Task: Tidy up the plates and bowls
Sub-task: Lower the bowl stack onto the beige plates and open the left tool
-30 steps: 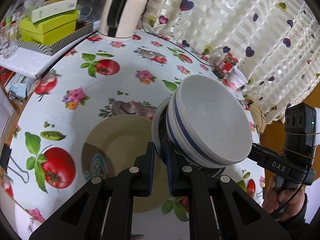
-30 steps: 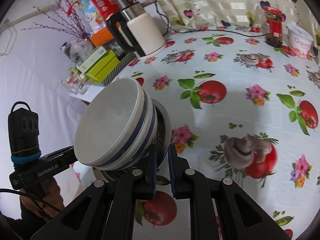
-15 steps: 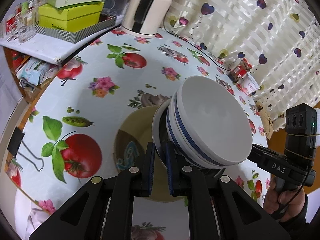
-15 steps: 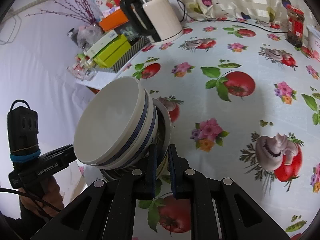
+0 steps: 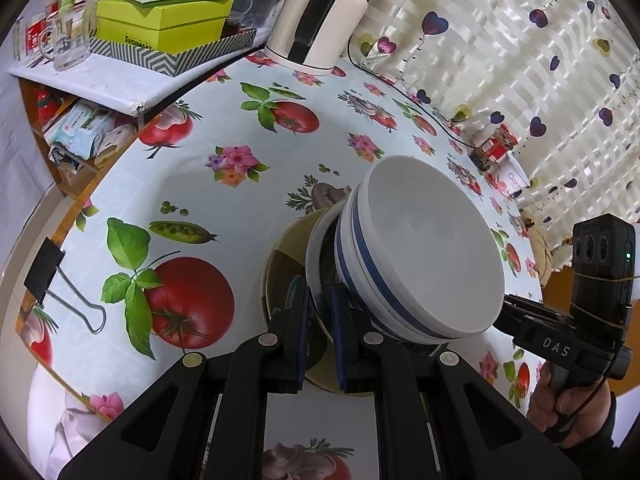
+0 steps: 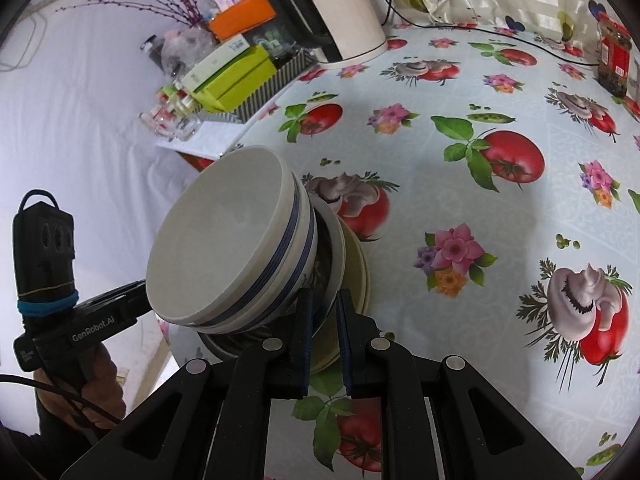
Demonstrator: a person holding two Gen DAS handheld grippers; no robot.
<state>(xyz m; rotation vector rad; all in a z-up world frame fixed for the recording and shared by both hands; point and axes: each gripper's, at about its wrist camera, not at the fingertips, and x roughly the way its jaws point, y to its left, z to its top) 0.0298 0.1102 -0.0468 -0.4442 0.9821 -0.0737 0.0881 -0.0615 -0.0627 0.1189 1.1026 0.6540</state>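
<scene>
Two stacked white bowls with blue bands (image 5: 424,256) rest on a white plate (image 5: 316,248). My left gripper (image 5: 320,294) is shut on the near rim of that plate. My right gripper (image 6: 323,300) is shut on the opposite rim of the same plate (image 6: 338,248), with the bowls (image 6: 232,248) to its left. Both hold the stack tilted just above a beige plate (image 5: 280,276) lying on the tomato-print tablecloth (image 5: 224,128); the beige plate also shows in the right wrist view (image 6: 358,268). The stack hides most of it.
A white electric kettle (image 5: 320,24) with its cord stands at the table's far side. Green boxes in a striped tray (image 5: 168,32) and glass mugs (image 5: 64,44) sit on a side shelf. A red-lidded jar (image 6: 614,56) stands near the curtain. A binder clip (image 5: 52,280) grips the table edge.
Both grippers have carried the bowl-and-plate stack left and down over the beige plate, which is now largely covered. Both grips stay the same.
</scene>
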